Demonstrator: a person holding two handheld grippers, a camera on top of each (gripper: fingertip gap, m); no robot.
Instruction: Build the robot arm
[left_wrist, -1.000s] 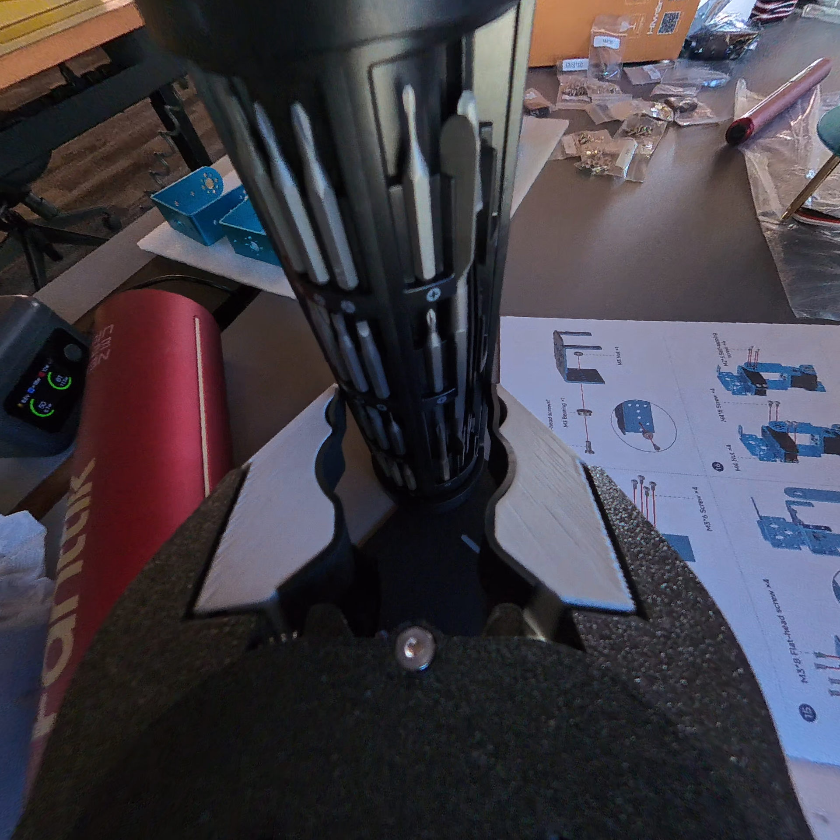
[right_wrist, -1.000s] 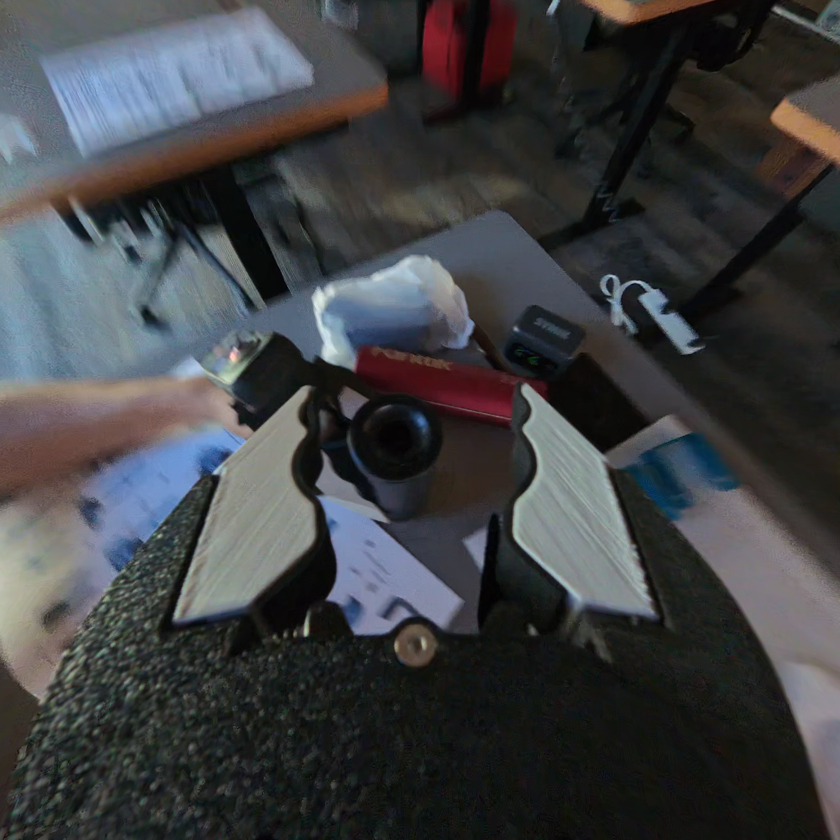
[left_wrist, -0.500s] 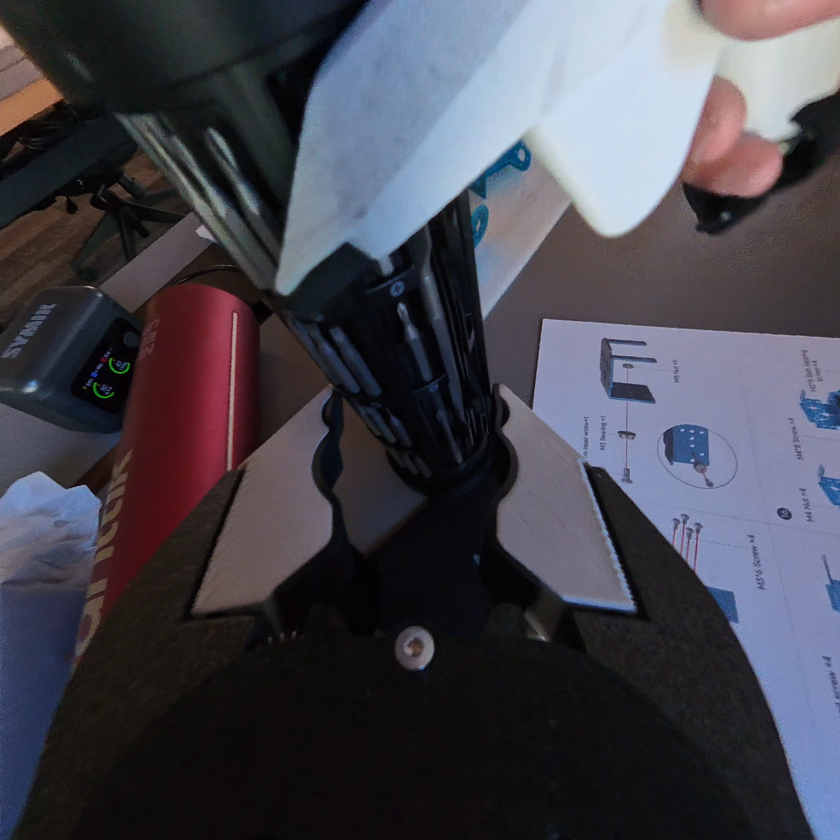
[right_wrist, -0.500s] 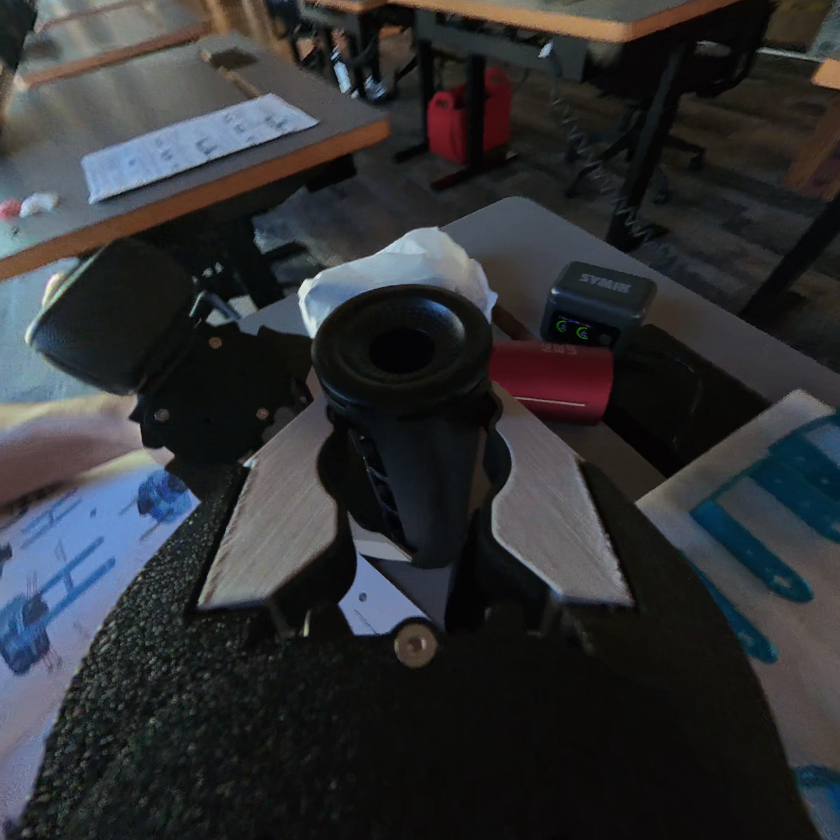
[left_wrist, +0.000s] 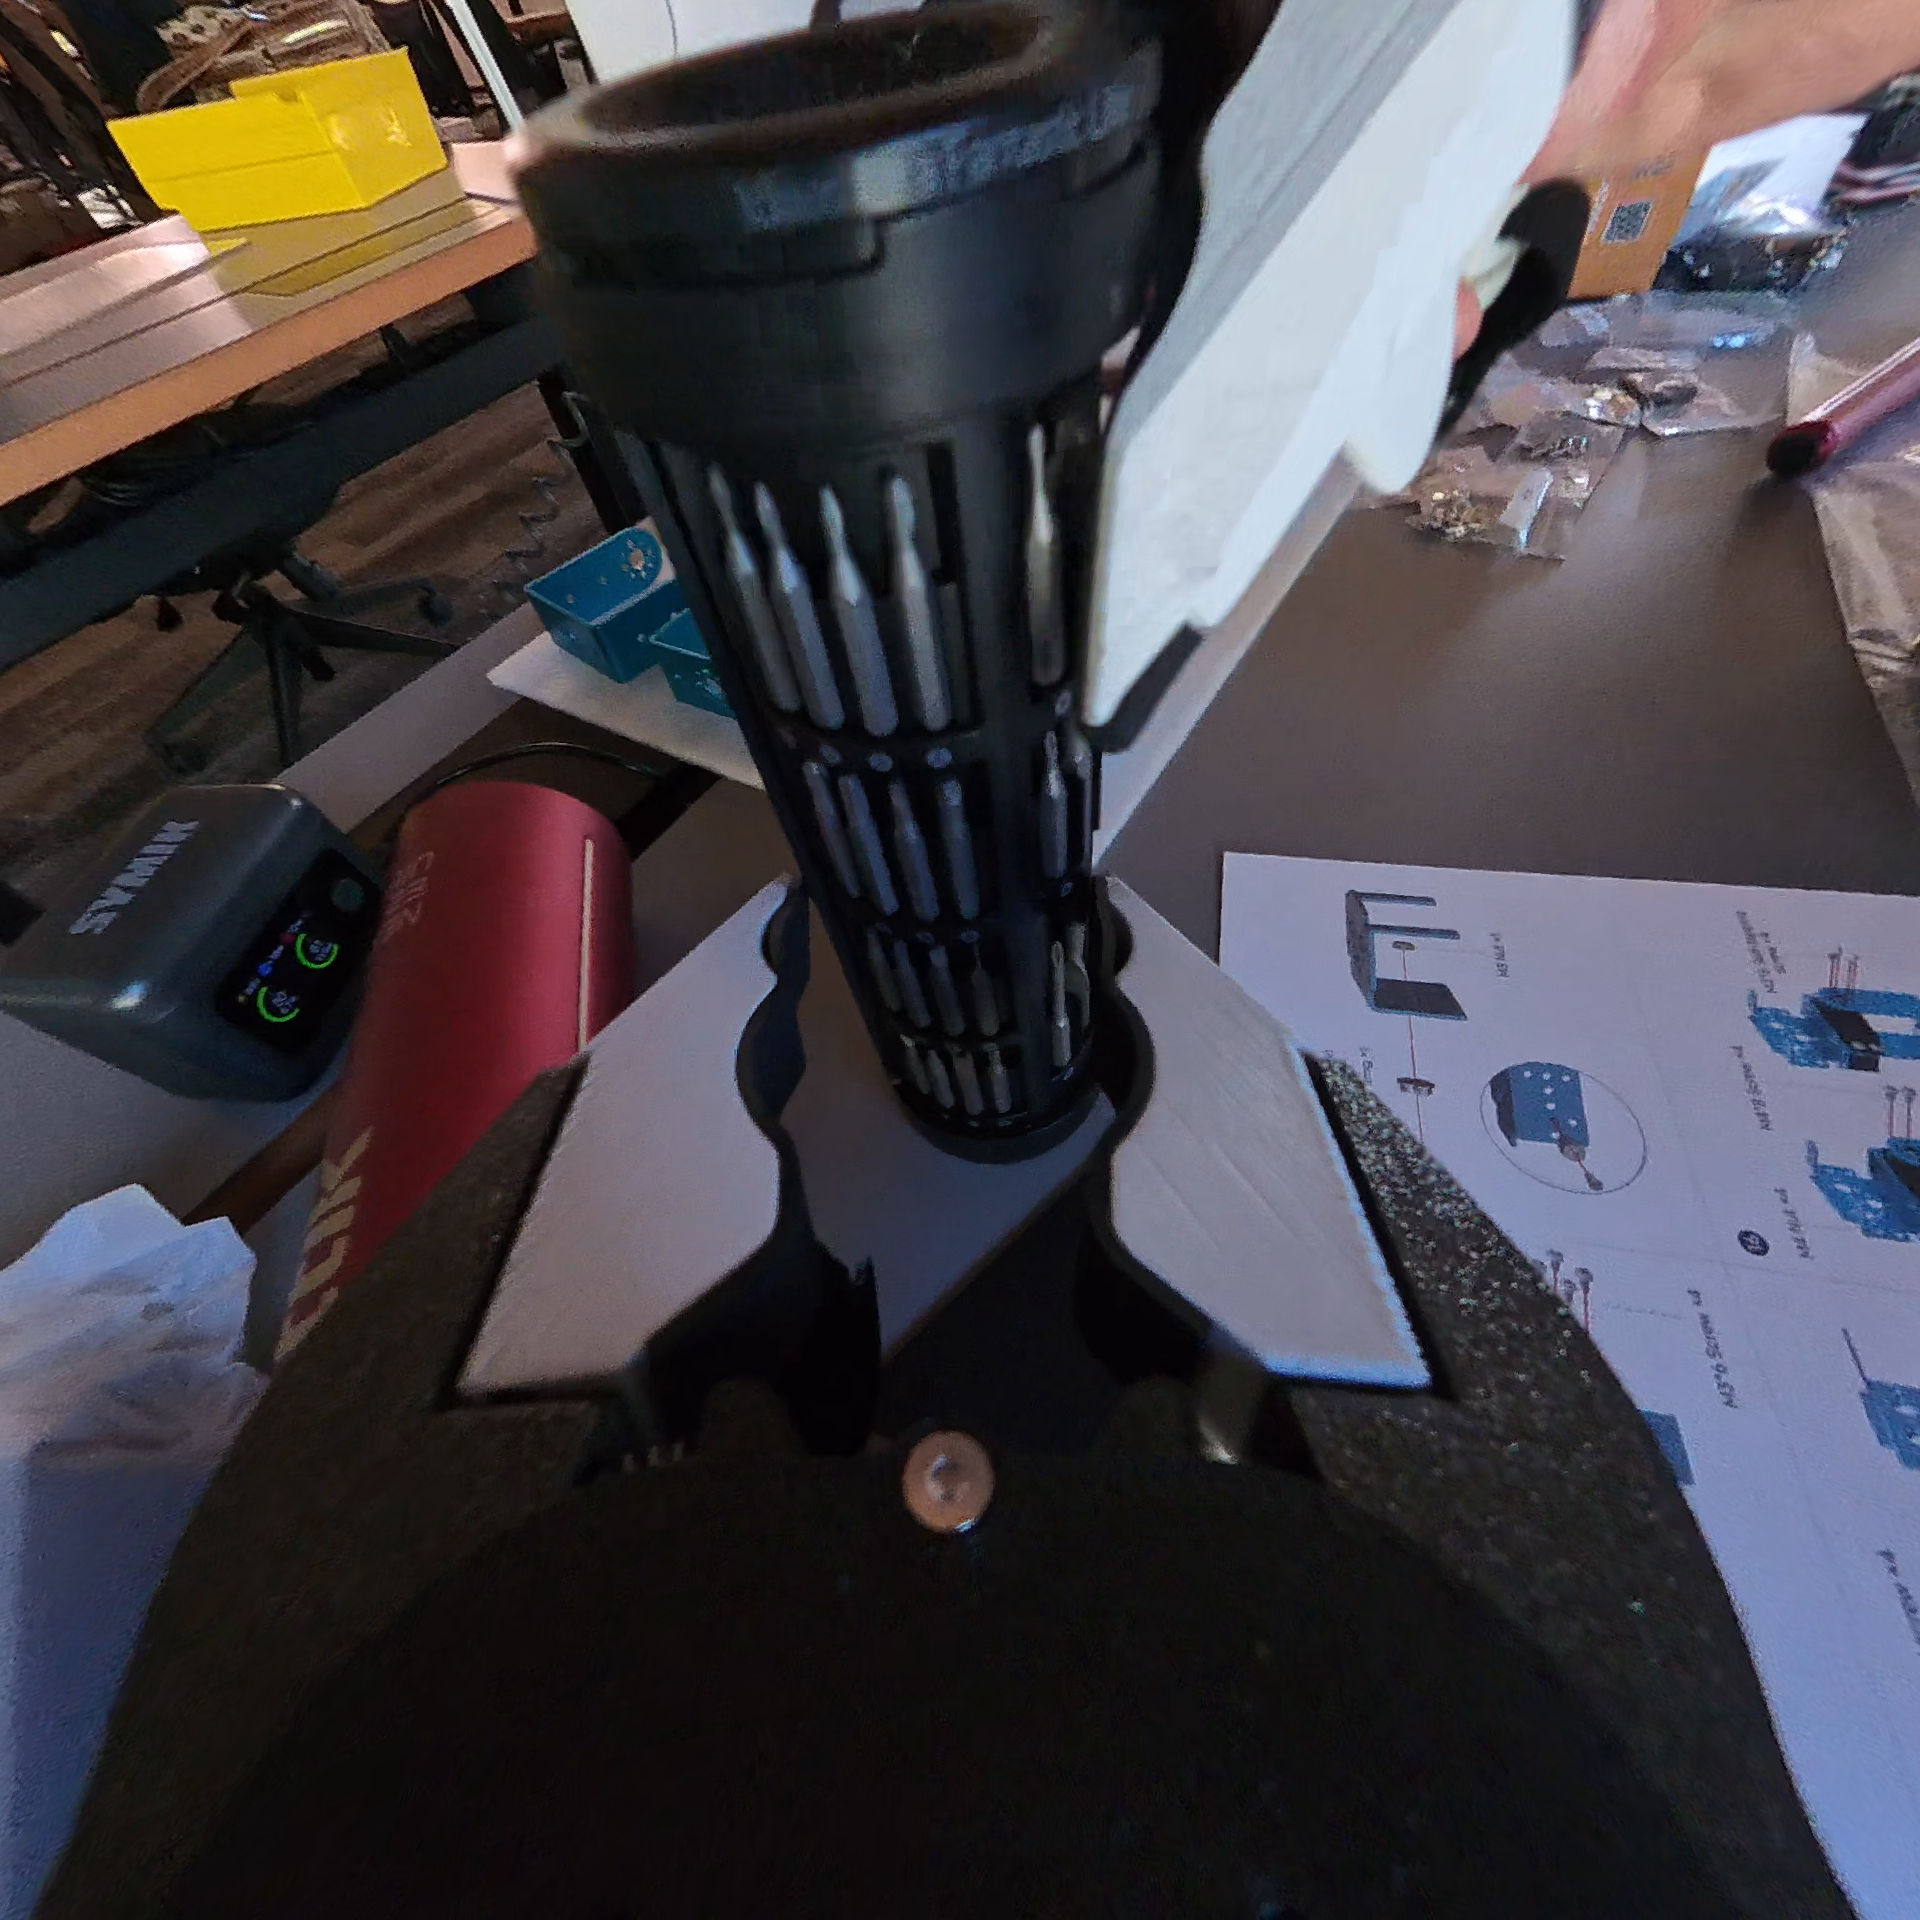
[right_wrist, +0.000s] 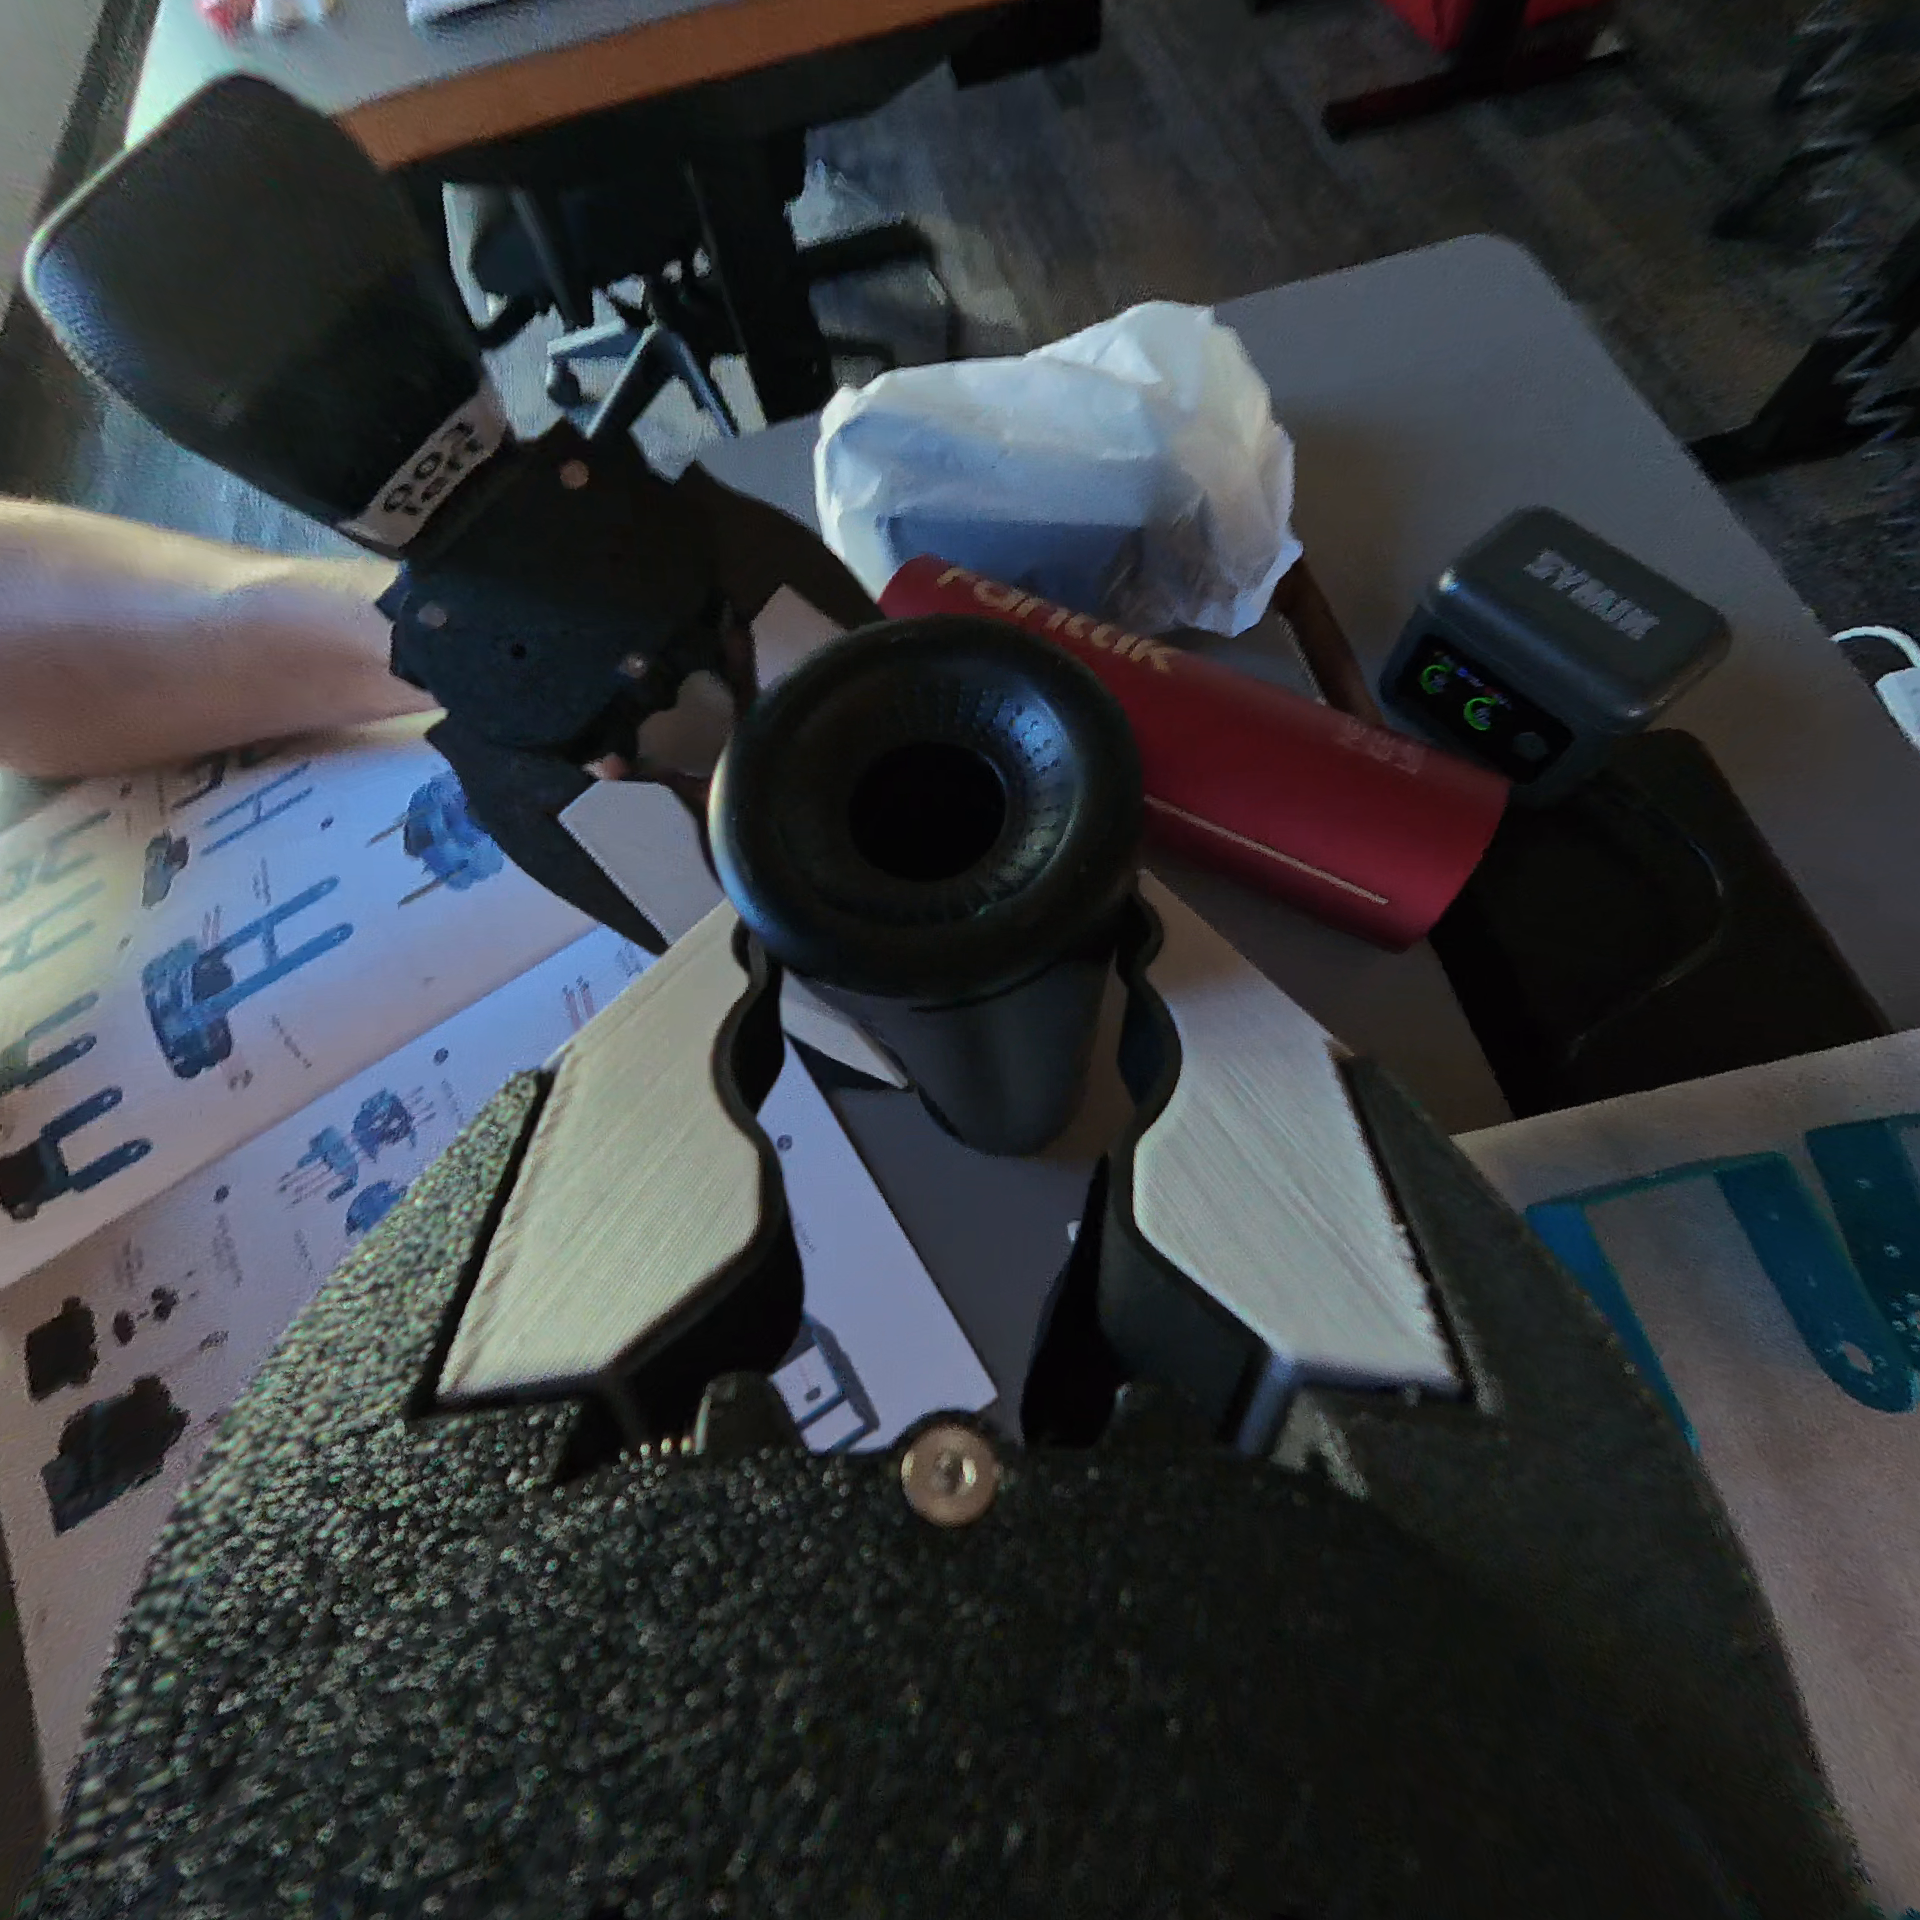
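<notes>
Found the bit holder (left_wrist: 914, 779), a black rack of screwdriver bits, standing base-down between the fingers of the left gripper (left_wrist: 945, 904). Touched the right finger there, with a clear gap on the left one, so spread and not clamping.

Saw its top leaning over toward the left finger, where a second before it had stood straight.

Noted the right gripper (right_wrist: 935, 935) newly come in, fingers flanking the holder just under its wide cap. Could not tell whether they pressed.

Left of the left fingers, close by: a red tube (left_wrist: 468, 1039) and a grey box (left_wrist: 197, 956). Right of them: an instruction sheet (left_wrist: 1558, 1039).

Ahead, bare worktop (left_wrist: 1455, 727), then small bags of screws (left_wrist: 1507, 499) well off.
</notes>
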